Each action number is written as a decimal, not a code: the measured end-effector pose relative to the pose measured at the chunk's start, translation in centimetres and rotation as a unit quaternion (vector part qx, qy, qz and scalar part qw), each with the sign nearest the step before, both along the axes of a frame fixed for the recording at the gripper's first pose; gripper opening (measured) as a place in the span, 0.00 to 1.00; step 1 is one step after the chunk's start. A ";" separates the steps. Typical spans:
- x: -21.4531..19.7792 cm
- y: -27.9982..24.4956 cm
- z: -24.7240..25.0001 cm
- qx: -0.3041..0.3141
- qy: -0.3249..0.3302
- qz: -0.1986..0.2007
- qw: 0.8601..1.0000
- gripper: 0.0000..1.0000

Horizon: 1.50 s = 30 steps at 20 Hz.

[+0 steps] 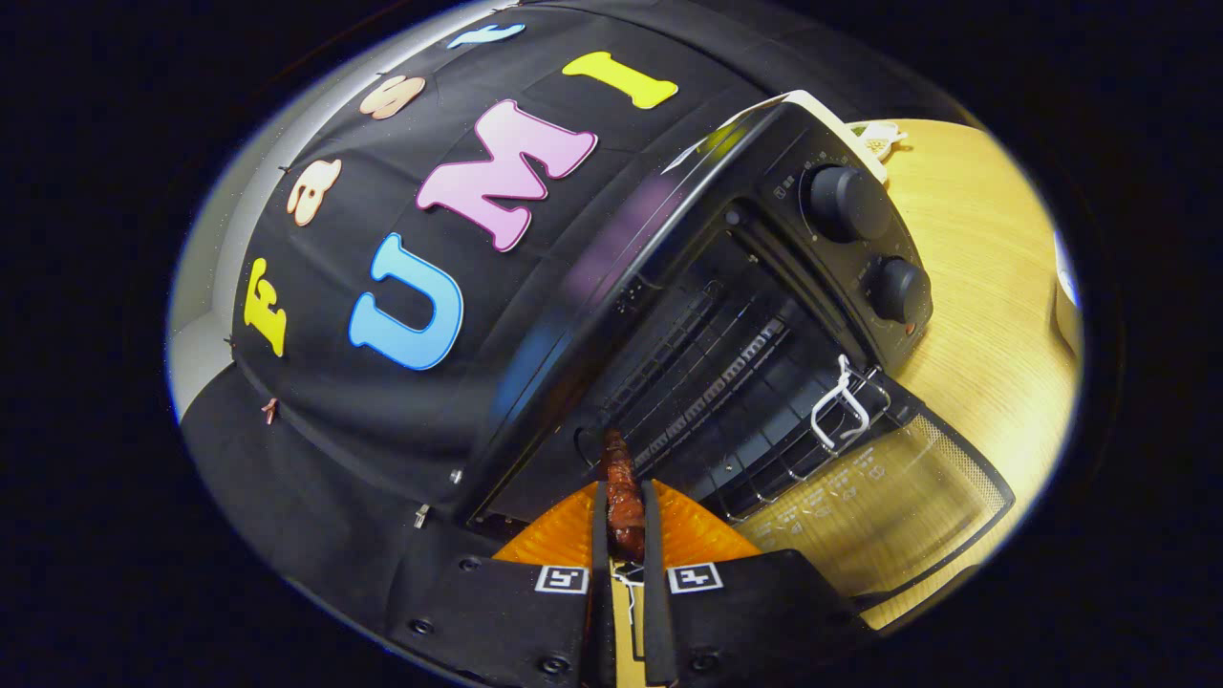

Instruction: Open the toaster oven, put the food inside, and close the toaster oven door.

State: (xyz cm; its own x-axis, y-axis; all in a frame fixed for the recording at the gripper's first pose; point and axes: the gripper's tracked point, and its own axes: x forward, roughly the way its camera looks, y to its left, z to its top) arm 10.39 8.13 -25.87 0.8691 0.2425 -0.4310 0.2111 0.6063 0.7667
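Gripper view shows the claw point(623, 516) squeezed tight on a brown piece of food point(622, 497). Just ahead, the toaster oven point(669, 248) stands on the desk point(994, 287) with its door point(889, 497) down.

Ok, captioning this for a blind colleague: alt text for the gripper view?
The gripper is shut on a brown piece of food, pointing it into the open toaster oven. The glass door hangs down over the wooden table.
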 end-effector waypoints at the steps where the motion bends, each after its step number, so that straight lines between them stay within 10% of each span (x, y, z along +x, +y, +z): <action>1: 0.2 -0.3 -0.1 -0.006 -0.003 -0.005 1.000 0.15; 11: 0.2 -1.4 -1.7 -0.081 0.019 -0.004 0.997 0.22; 19: -0.9 -2.2 -0.1 -0.172 -0.003 0.028 0.985 0.94; 30: -5.5 -3.2 2.2 -0.257 -0.006 0.076 0.963 0.98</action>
